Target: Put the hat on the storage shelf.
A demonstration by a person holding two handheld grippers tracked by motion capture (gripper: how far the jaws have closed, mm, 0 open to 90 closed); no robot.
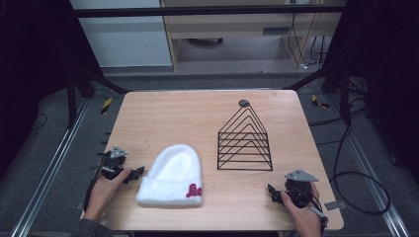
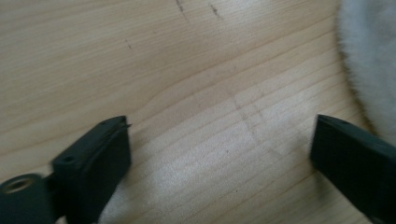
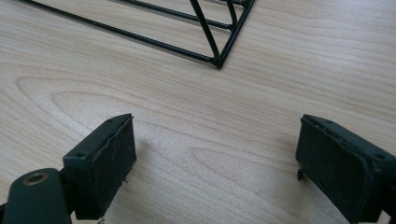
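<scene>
High view first: my left gripper [image 1: 134, 174] rests at the near left part of the table [image 1: 207, 111], and its tips stand just beside the left edge of the white hat [image 1: 173, 176]. I cannot tell from here if they touch the hat. My left hand [image 1: 104, 190] holds it from behind. My right gripper [image 1: 272, 193] is at the near right part, well apart from the hat, held by my right hand [image 1: 306, 217].

Left gripper view: the two black jaws of my left gripper [image 2: 219, 154] stand wide apart, with bare wood between them. Nothing is held. The fluffy hat [image 2: 371, 60] is at the right edge, just beyond the right jaw.

Right gripper view: my right gripper [image 3: 215, 158] is also wide open and holds nothing; between the jaws I see the wood. A little farther, the corner of the black wire rack [image 3: 217, 58] stands on the table, apart from the jaws.

Farther on the table, in the high view, the wire rack [image 1: 245, 140] rises like a triangle behind my right gripper. The hat lies flat, with red letters [image 1: 194, 190] on its folded brim. A small dark round disc [image 1: 243, 103] is at the far edge.
</scene>
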